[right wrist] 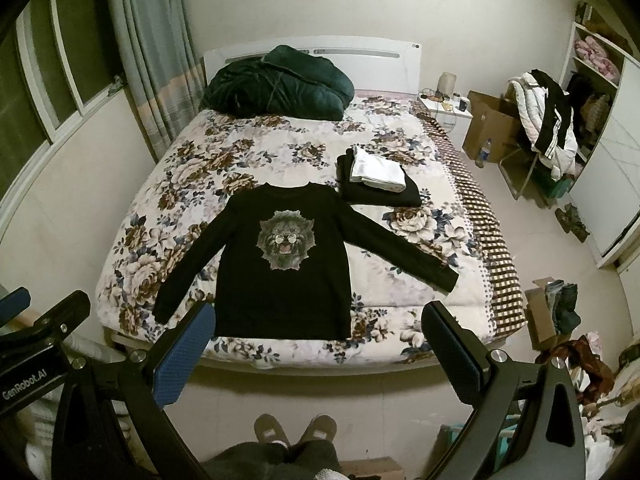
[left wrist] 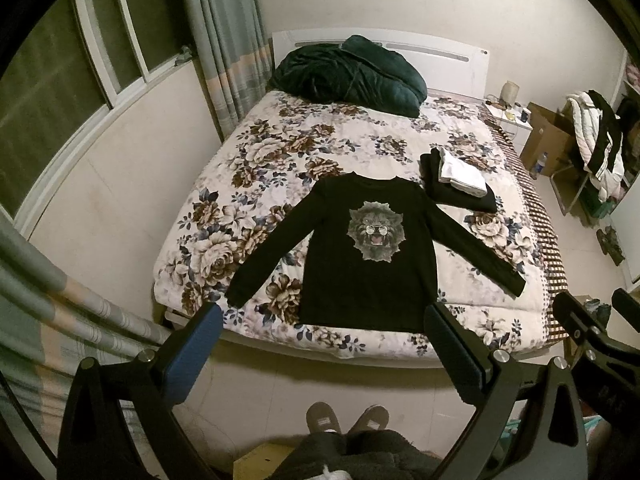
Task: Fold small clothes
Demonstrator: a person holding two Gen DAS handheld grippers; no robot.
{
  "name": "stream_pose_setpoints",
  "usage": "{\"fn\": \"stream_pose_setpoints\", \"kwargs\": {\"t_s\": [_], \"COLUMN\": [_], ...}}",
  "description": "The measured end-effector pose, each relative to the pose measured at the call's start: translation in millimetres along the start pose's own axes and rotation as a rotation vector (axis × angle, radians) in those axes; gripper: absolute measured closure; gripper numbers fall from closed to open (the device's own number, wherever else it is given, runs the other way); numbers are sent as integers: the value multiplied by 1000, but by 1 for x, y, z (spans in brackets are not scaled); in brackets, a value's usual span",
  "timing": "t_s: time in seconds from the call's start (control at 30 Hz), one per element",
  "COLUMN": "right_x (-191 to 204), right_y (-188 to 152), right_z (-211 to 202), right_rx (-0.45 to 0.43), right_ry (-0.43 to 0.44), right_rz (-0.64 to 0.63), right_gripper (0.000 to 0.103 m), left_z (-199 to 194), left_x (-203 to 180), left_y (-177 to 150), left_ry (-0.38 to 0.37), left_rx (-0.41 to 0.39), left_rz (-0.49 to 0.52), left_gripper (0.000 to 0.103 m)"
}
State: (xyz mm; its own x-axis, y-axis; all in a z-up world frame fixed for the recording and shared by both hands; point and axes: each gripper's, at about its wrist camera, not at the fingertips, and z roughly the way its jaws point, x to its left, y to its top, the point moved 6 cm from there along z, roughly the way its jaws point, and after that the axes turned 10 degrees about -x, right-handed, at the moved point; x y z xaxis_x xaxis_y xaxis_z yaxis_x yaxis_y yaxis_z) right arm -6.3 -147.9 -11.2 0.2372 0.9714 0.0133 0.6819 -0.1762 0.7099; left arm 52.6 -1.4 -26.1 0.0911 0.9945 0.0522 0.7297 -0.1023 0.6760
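Black lion-print sweatshirt (left wrist: 360,256) is laid flat on the floral bedspread (left wrist: 256,160). Left gripper (left wrist: 324,344) and right gripper (right wrist: 320,344) are held apart, empty; the right gripper's base is cropped.

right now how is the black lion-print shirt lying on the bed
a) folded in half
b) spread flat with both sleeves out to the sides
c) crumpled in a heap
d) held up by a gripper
b: the black shirt lies flat on the floral bedspread with its print facing up and a sleeve angled out on each side, while the left gripper and right gripper are both open and off it.
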Motion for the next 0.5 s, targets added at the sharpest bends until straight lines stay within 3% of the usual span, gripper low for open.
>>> {"fn": "stream_pose_setpoints", "kwargs": {"t_s": [0.2, 0.37, 0.5], "right_x": [-21, -72, -109], "right_y": [5, 0, -9], "right_z": [26, 94, 162], "right_rx": [4, 33, 75], "right_ry": [8, -10, -81], "right_rz": [36, 122, 196], "right_gripper": [0, 0, 0], "left_z": [25, 78, 140], "left_x": [-5, -16, -37], "left_y": [11, 20, 17], "left_ry": [75, 140, 163], "left_rx": [-73, -111, -75], "left_rz": [-13, -17, 8], "left_gripper": [0, 0, 0]}}
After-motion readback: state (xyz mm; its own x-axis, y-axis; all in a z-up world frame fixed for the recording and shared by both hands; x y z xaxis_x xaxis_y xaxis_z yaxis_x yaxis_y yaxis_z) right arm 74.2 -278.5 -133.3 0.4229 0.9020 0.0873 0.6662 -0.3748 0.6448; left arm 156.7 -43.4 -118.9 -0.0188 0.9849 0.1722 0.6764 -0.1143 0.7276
